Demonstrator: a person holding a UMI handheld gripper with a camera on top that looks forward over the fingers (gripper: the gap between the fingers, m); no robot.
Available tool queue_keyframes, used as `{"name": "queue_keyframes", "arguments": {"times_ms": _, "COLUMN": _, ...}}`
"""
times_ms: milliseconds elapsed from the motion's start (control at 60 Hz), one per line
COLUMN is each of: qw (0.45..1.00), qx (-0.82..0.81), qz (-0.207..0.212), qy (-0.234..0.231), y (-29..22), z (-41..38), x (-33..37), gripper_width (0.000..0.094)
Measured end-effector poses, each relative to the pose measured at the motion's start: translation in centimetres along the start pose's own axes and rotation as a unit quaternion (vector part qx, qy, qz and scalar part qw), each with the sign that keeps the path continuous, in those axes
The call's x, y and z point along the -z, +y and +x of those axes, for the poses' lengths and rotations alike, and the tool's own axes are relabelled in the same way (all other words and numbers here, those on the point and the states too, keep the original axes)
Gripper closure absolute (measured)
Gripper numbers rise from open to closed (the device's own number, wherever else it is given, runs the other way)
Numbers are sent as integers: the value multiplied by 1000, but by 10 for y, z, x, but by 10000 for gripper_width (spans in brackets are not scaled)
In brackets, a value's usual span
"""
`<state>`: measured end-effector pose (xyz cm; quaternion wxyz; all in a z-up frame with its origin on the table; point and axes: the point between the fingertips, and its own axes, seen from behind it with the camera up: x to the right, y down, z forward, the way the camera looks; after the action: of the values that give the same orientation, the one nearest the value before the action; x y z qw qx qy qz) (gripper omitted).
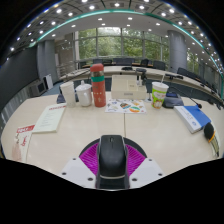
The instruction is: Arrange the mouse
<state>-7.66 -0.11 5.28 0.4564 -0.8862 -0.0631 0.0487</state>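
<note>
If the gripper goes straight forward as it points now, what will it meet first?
The gripper already has the black mouse between its fingers. Beyond that the table looks free. Farther on, probably the papers or red bottle; depth is unclear.

Only 1 camera here, riding on the hand-held gripper (112, 172), low over the pale wooden table (80, 135), facing forward toward the far windows (125, 45).
</note>
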Motion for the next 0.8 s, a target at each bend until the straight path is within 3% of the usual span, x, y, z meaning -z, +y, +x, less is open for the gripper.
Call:
{"name": "queue_keyframes", "arguments": {"times_ms": 117, "qw": 1000, "qx": 10, "qz": -18, "qy": 16, "y": 24, "z": -10, "x": -25, "gripper_width": 600}}
{"name": "queue_keyframes", "arguments": {"times_ms": 233, "qw": 998, "qx": -3, "qz": -55, "qy": 29, "y": 51, "z": -9, "x": -36, "gripper_width": 513}}
{"name": "queue_keyframes", "arguments": {"times_ms": 317, "qw": 998, "qx": -2, "qz": -51, "qy": 31, "y": 52, "z": -9, "x": -30, "gripper_width": 434}}
{"name": "queue_keyframes", "arguments": {"times_ms": 350, "qw": 998, "qx": -3, "qz": -55, "qy": 29, "y": 52, "z": -10, "x": -24, "gripper_width": 352}}
{"name": "queue_keyframes", "arguments": {"times_ms": 417, "qw": 999, "qx": -6, "qz": -49, "qy": 23, "y": 46, "z": -15, "x": -6, "gripper_width": 68}}
{"name": "queue_keyframes", "arguments": {"times_ms": 467, "qw": 999, "qx": -5, "qz": -42, "qy": 30, "y": 39, "z": -13, "x": 14, "gripper_width": 108}}
{"name": "queue_keyframes", "arguments": {"times_ms": 533, "qw": 998, "qx": -1, "qz": -35, "qy": 48, "y": 31, "z": -8, "x": 49, "gripper_width": 70}}
{"name": "queue_keyframes", "arguments": {"times_ms": 800, "qw": 998, "qx": -18, "qz": -15, "qy": 58, "y": 38, "z": -19, "x": 196, "gripper_width": 84}}
